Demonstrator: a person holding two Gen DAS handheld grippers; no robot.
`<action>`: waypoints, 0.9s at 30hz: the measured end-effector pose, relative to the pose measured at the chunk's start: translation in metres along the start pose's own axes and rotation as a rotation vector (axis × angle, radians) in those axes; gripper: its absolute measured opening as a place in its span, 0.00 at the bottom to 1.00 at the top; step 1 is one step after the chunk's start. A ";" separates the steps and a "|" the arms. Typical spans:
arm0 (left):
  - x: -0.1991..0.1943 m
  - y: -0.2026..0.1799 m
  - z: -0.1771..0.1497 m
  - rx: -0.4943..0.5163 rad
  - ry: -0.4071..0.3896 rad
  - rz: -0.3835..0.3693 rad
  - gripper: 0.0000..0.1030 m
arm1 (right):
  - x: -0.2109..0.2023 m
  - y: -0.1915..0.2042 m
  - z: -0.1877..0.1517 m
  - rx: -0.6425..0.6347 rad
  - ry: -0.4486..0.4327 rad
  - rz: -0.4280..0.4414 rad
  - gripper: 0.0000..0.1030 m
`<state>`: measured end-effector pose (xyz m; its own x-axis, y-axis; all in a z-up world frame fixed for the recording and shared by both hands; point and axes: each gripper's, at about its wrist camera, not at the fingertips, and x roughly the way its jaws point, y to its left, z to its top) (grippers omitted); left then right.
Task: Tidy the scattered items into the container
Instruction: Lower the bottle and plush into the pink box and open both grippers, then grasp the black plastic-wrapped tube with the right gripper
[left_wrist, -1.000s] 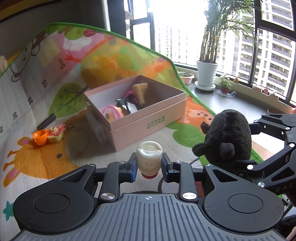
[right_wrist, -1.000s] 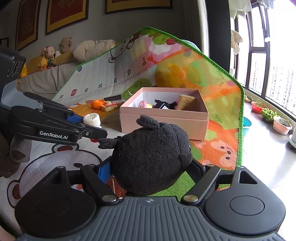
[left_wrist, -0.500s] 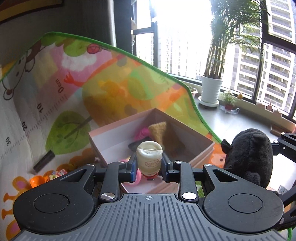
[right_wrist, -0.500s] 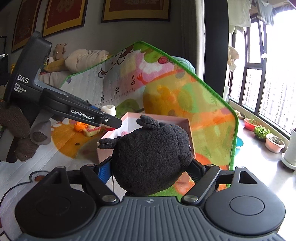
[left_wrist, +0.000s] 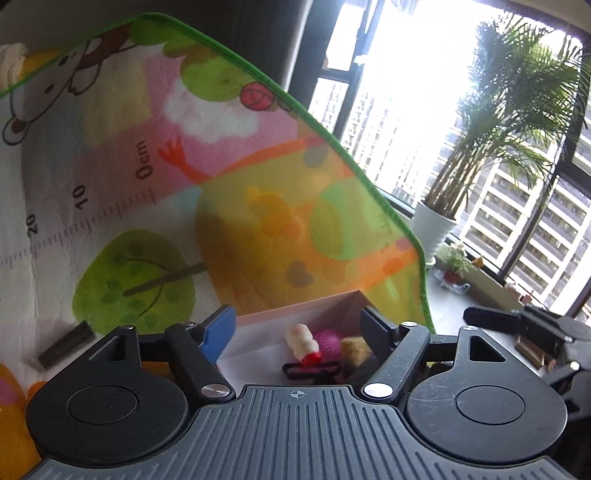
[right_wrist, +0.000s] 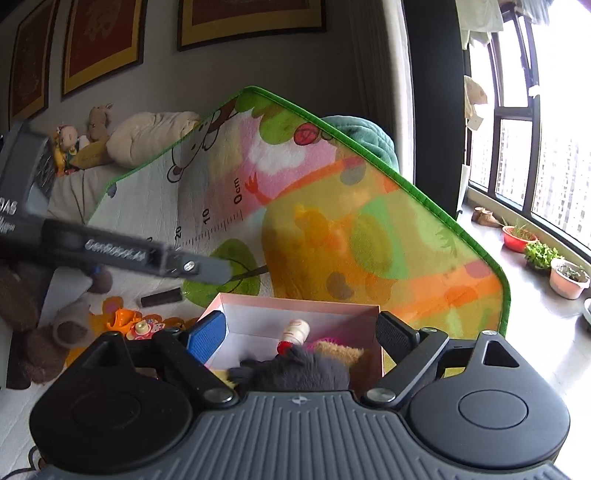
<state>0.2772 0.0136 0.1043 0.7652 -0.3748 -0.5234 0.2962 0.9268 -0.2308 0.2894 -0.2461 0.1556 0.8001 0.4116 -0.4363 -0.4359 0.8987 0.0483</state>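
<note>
Over the pink cardboard box (left_wrist: 295, 314) I have both grippers hanging, pointed down into it. My left gripper (left_wrist: 297, 328) has its jaws spread wide and opening, with nothing pressed between the pads; the blue pad (left_wrist: 218, 334) on 1 finger stands clear at the left. Below that gap, the small cream bottle with a red cap (left_wrist: 303, 344) lies inside the box, cap toward me, beside a pink ball-like toy (left_wrist: 328, 340), a tan fuzzy piece (left_wrist: 352, 349) and a black clip-shaped object (left_wrist: 310, 369). My right gripper (right_wrist: 301, 334) is also opening, jaws wide apart, and the black plush toy (right_wrist: 295, 369) sits low between them in the box's near end; I see no pad touching it, though its lower part is hidden behind the gripper body. From the right wrist view the bottle shows again just past the plush, against the white inner wall of the box, and the left gripper's arm crosses the upper left of that view. Outside the box, on the colourful play mat (right_wrist: 332, 229) whose far part is propped up like a backdrop, I can see an orange toy cup (right_wrist: 122, 319), a small round toy (right_wrist: 142, 328) just beside it, and a dark bar-shaped object (right_wrist: 160, 298) farther back. A brown plush (right_wrist: 33, 332) lies at the left edge. Potted plants (right_wrist: 569, 277) line the window sill.
</note>
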 end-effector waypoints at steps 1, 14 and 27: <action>-0.007 0.005 -0.009 0.020 0.000 0.039 0.93 | -0.002 -0.001 0.000 0.001 -0.003 -0.004 0.86; -0.092 0.017 -0.135 0.151 0.003 0.254 1.00 | -0.024 0.027 -0.036 -0.029 0.103 0.020 0.86; -0.117 0.058 -0.169 -0.039 -0.048 0.318 1.00 | 0.046 0.148 0.005 -0.210 0.186 0.179 0.62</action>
<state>0.1083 0.1079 0.0130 0.8423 -0.0641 -0.5352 0.0164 0.9955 -0.0934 0.2635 -0.0937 0.1473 0.6228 0.5082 -0.5948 -0.6538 0.7557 -0.0389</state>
